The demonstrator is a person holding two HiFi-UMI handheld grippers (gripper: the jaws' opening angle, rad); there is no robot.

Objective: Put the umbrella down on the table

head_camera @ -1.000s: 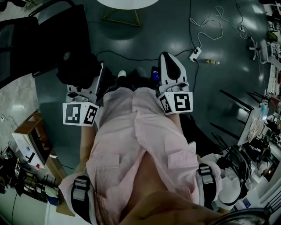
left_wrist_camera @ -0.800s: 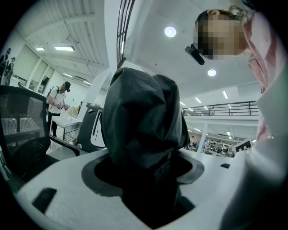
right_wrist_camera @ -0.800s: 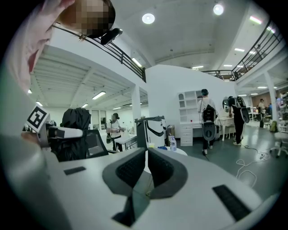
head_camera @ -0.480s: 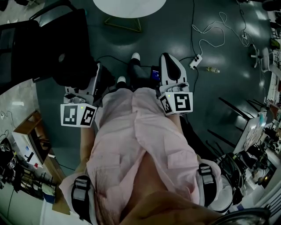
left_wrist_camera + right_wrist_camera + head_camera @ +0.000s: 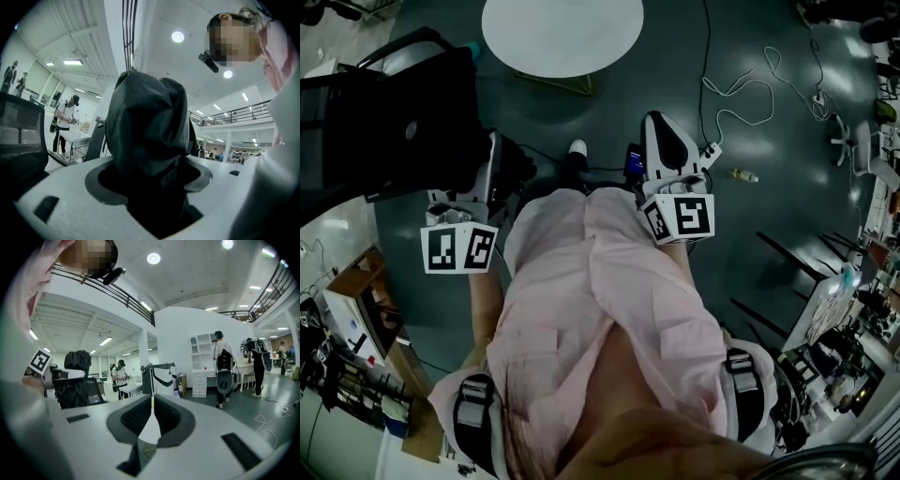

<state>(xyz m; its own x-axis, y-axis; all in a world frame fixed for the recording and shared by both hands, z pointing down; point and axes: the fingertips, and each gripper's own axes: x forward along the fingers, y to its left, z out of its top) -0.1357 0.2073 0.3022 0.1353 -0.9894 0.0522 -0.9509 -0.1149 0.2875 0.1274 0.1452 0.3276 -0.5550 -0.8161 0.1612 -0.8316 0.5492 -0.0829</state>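
At the person's left side | left hand-held gripper (image 5: 154, 187) clamped on a folded black umbrella (image 5: 147, 126), its fabric bunched above the jaws | right hand-held gripper (image 5: 151, 416) jaws together, nothing between them | round white surface (image 5: 562, 37) ahead, well apart from the umbrella

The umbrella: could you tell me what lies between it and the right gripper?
In the head view, the person's shoe lies between the umbrella and the right gripper.
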